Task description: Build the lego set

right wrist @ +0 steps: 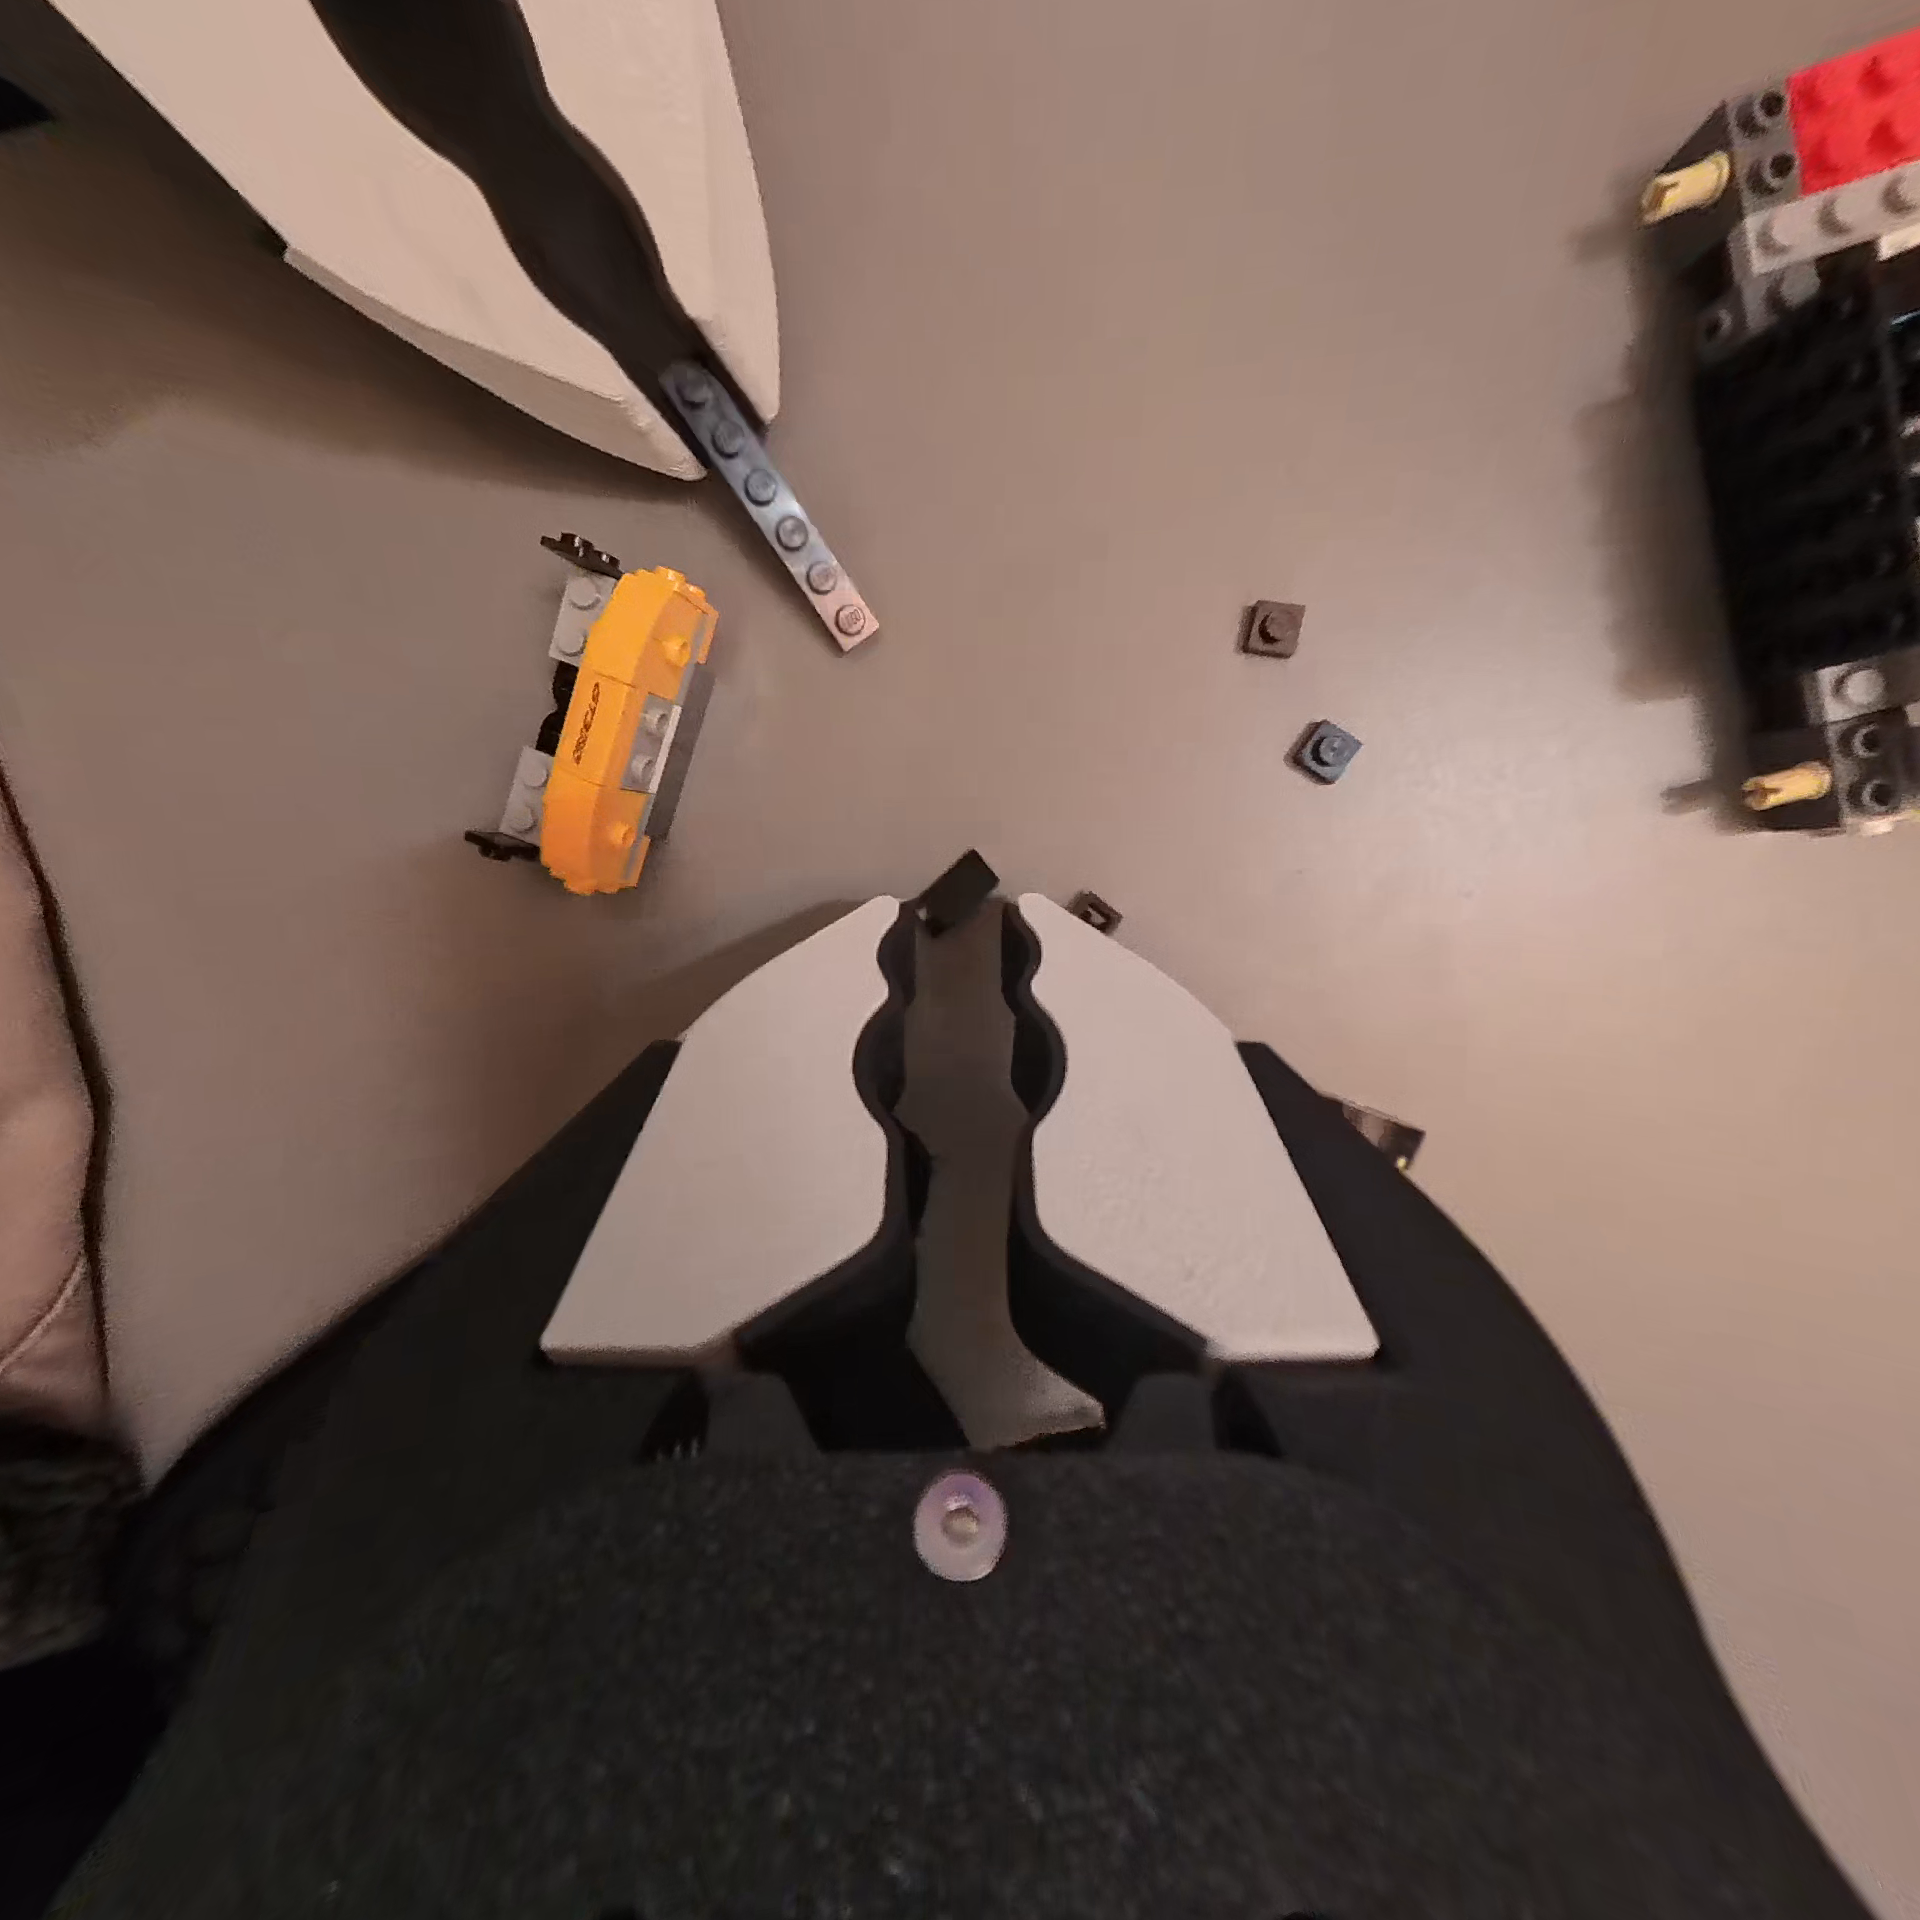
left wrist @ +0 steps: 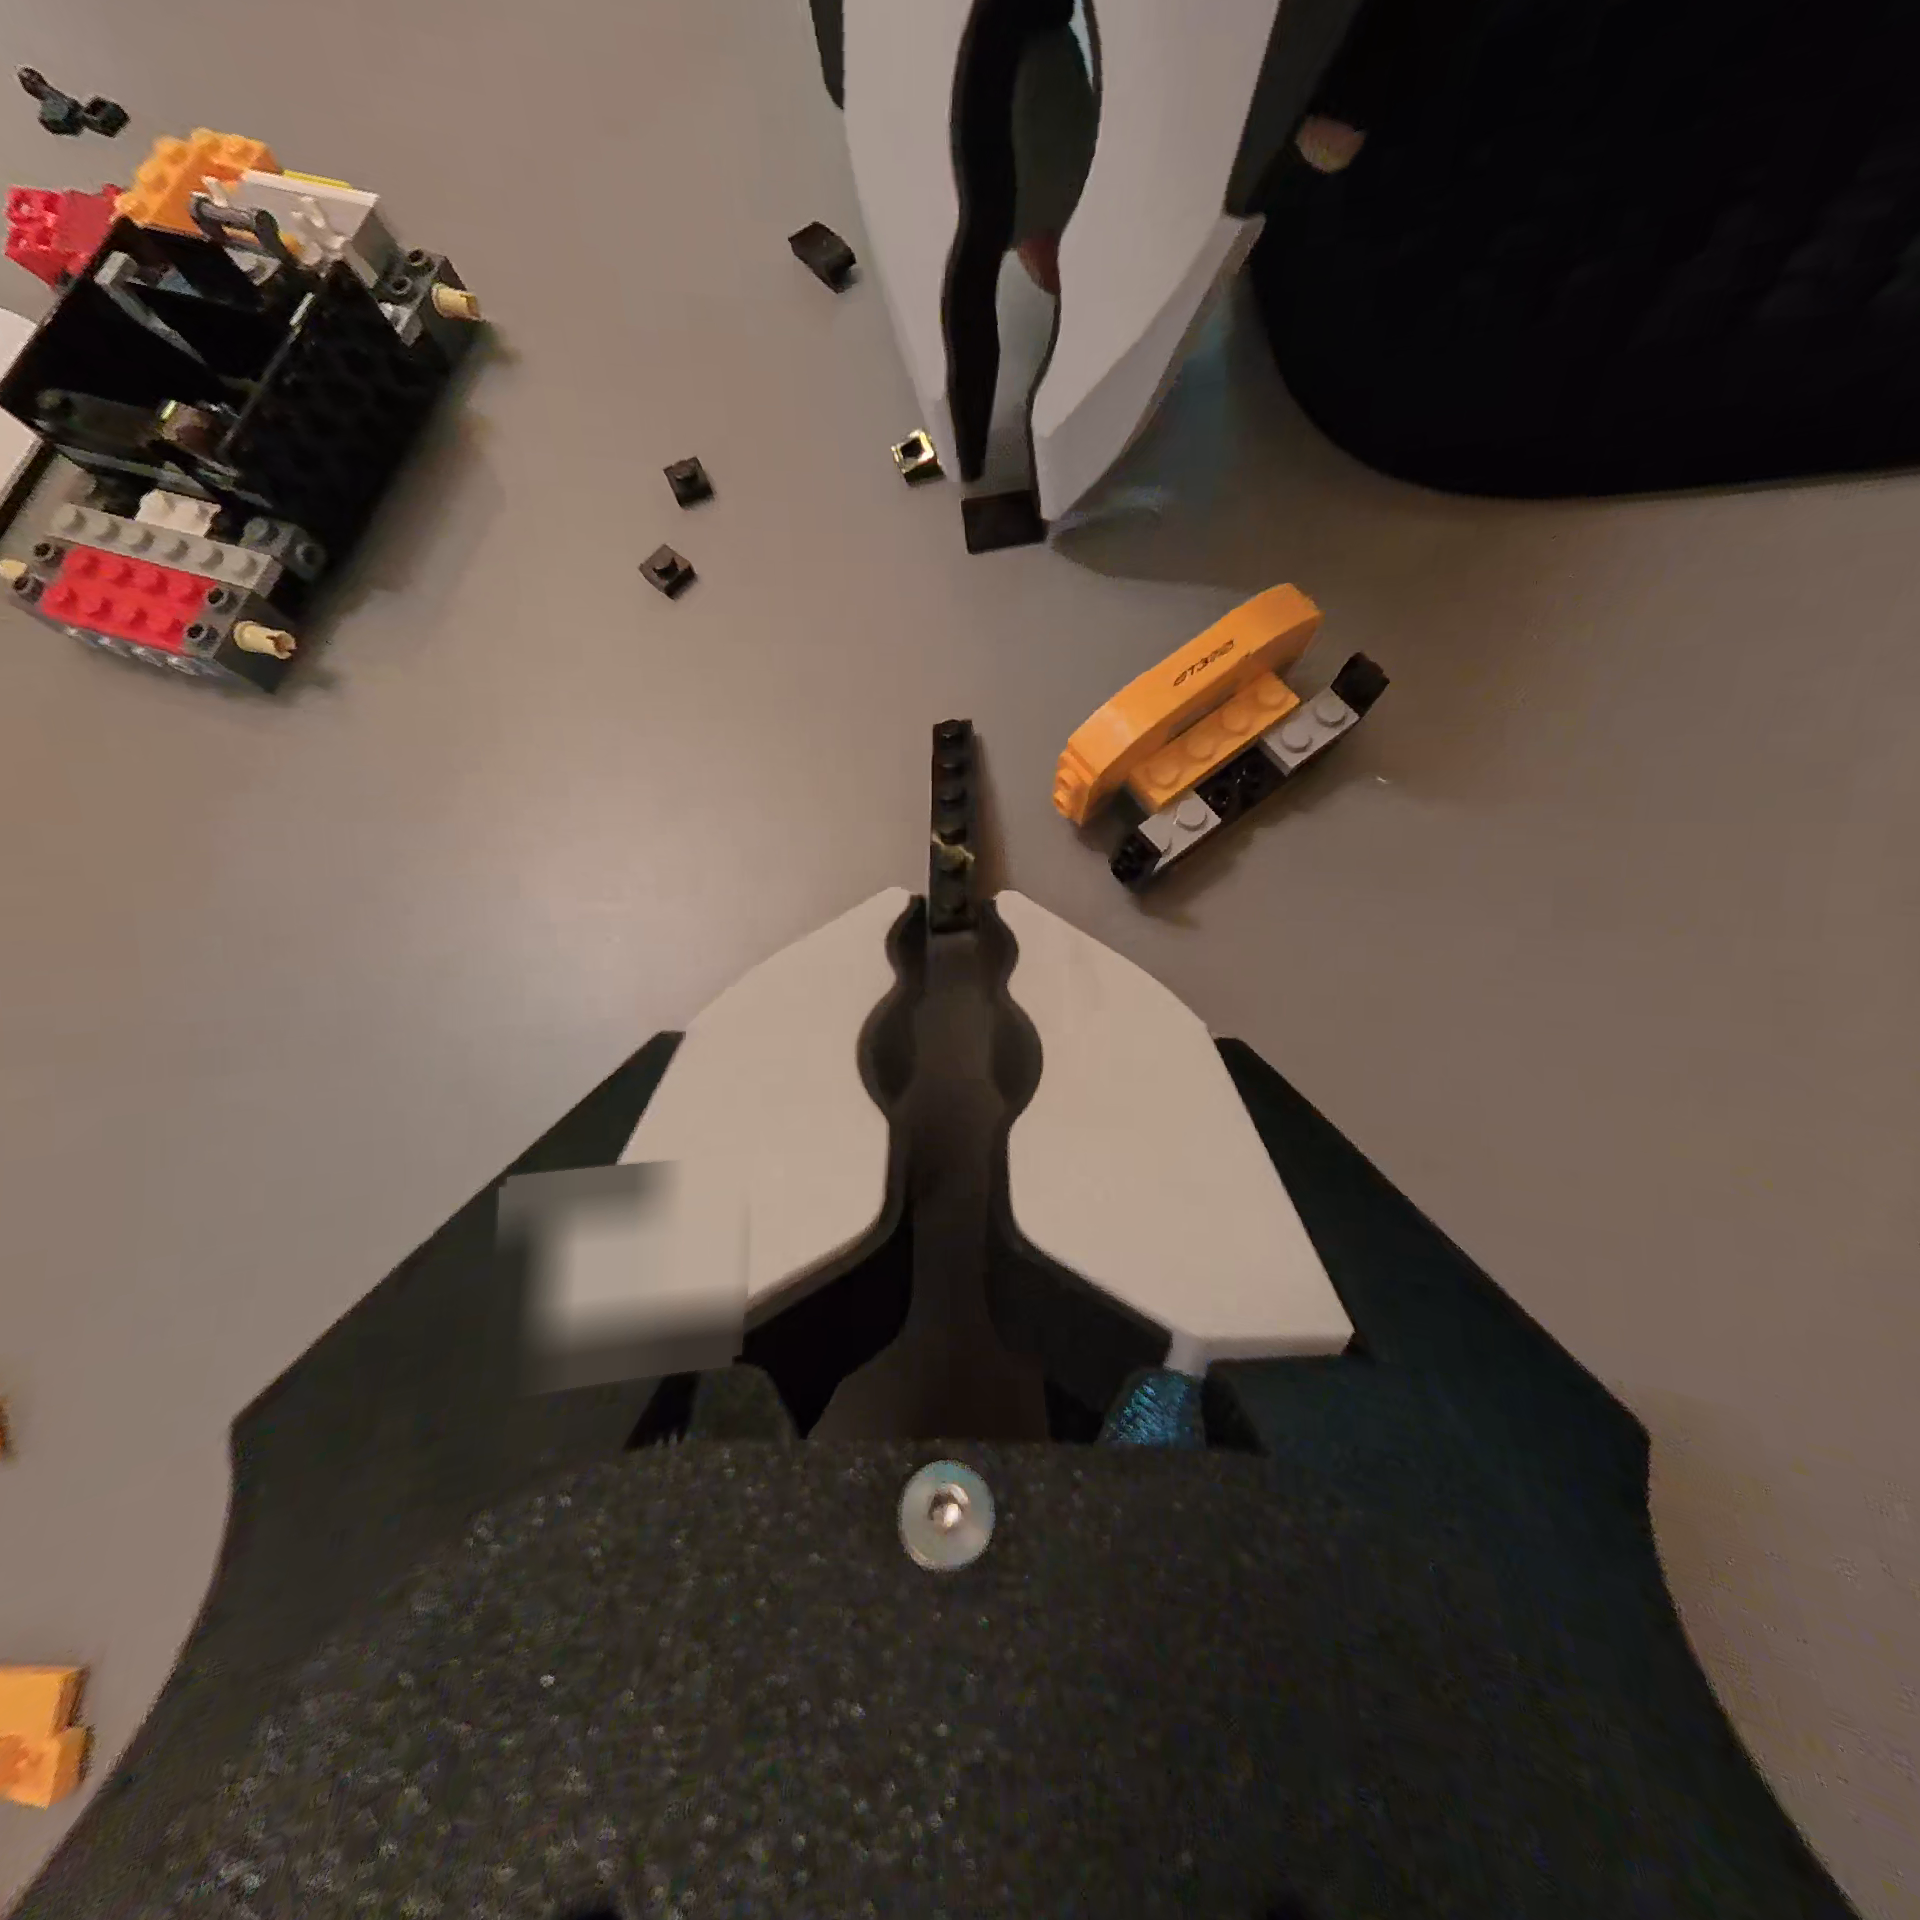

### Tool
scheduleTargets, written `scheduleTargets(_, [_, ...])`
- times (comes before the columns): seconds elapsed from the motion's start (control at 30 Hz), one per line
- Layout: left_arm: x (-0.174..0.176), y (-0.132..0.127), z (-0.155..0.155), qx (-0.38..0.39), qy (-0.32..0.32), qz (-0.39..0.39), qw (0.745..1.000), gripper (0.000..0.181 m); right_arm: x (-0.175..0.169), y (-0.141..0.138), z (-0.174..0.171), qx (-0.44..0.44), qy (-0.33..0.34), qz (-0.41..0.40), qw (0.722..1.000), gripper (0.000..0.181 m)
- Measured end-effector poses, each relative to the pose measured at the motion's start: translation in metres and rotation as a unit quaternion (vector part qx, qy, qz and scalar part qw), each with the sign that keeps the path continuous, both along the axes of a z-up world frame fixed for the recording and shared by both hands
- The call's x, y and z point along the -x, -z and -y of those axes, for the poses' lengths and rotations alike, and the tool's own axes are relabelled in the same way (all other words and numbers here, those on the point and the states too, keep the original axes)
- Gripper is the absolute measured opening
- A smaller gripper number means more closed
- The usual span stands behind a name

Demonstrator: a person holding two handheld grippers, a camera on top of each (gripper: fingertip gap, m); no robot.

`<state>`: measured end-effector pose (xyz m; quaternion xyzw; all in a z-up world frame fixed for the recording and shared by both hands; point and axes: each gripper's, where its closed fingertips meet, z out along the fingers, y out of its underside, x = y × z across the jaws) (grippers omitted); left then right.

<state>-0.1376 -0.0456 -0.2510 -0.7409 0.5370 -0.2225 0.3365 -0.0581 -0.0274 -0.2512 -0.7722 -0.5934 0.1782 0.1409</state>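
A plain grey surface is filling both views. At the upper left of the left wrist view the half-built model is sitting. The left gripper is pinching a long black plate, centre. The right gripper is clamping a small black piece.
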Motion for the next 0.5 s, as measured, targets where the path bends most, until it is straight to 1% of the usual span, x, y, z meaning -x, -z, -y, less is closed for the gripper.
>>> scheduleTargets(0.07, [0.001, 0.000, -0.001, 0.001, -0.002, -0.001, 1.000, 0.015, 0.001, 0.003, 0.001, 0.008, 0.007, 0.002, 1.000, 0.015])
scheduleTargets(0.17, [0.001, -0.001, 0.000, -0.002, -0.002, 0.003, 1.000, 0.016, 0.003, 0.004, -0.001, 0.008, 0.013, 0.003, 1.000, 0.007])
scheduleTargets(0.23, [0.002, -0.002, -0.001, -0.003, -0.003, 0.006, 1.000, 0.017, 0.003, 0.004, -0.001, 0.006, 0.006, 0.007, 1.000, 0.007])
scheduleTargets(0.37, [0.002, -0.005, -0.001, 0.002, -0.004, 0.018, 1.000, 0.017, 0.007, 0.001, 0.001, -0.015, -0.038, -0.004, 0.999, 0.007])
scheduleTargets(0.5, [0.003, -0.002, -0.001, 0.003, -0.003, 0.010, 1.000, 0.016, 0.027, -0.016, 0.007, -0.054, -0.101, -0.053, 0.992, 0.003])
